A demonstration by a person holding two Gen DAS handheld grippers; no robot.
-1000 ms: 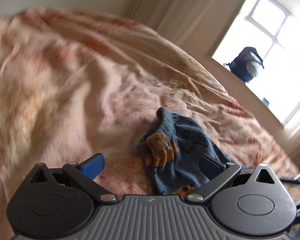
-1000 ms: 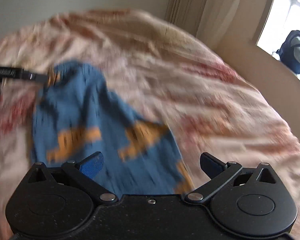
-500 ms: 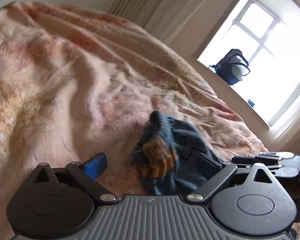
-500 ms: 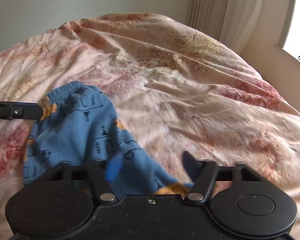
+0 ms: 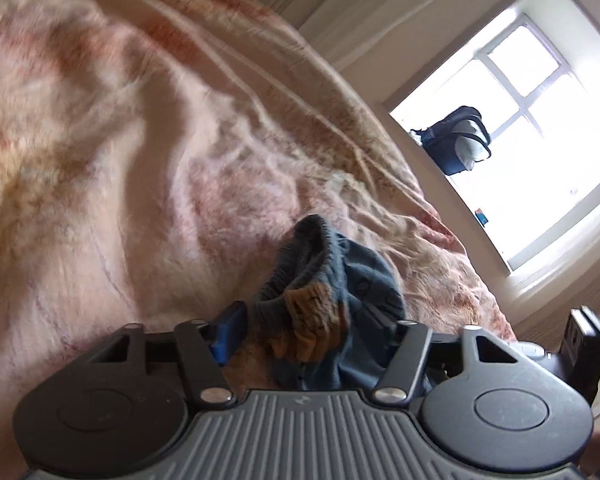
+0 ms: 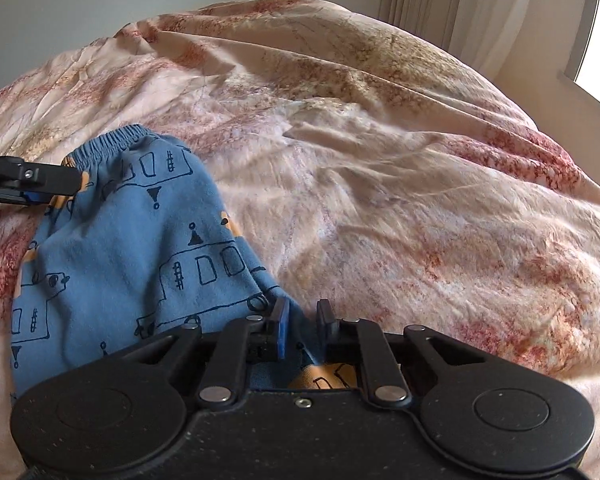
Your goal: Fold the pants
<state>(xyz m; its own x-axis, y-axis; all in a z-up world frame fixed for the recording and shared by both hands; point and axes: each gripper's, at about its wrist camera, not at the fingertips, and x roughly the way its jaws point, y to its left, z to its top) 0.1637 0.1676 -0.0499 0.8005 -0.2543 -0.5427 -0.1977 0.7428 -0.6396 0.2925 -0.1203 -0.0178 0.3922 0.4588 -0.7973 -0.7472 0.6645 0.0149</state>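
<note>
Both sets of fingers have just been closing on the pants (image 6: 132,240), which lie bunched on the bed (image 6: 380,160). Left gripper (image 5: 304,328): half shut around the waistband, contact unclear. Right gripper (image 6: 300,320): narrow, pinching the near hem. Grasp nearly set, fold can start. Near hem hidden behind the gripper bodies; left view blurred.

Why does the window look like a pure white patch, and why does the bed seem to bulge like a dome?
Left wrist view: the window is overexposed, so the bag on its sill reads as a dark silhouette, and the bedspread is smeared by motion blur. Right wrist view: sharper, but the fisheye lens bows the bedspread into a dome.
</note>
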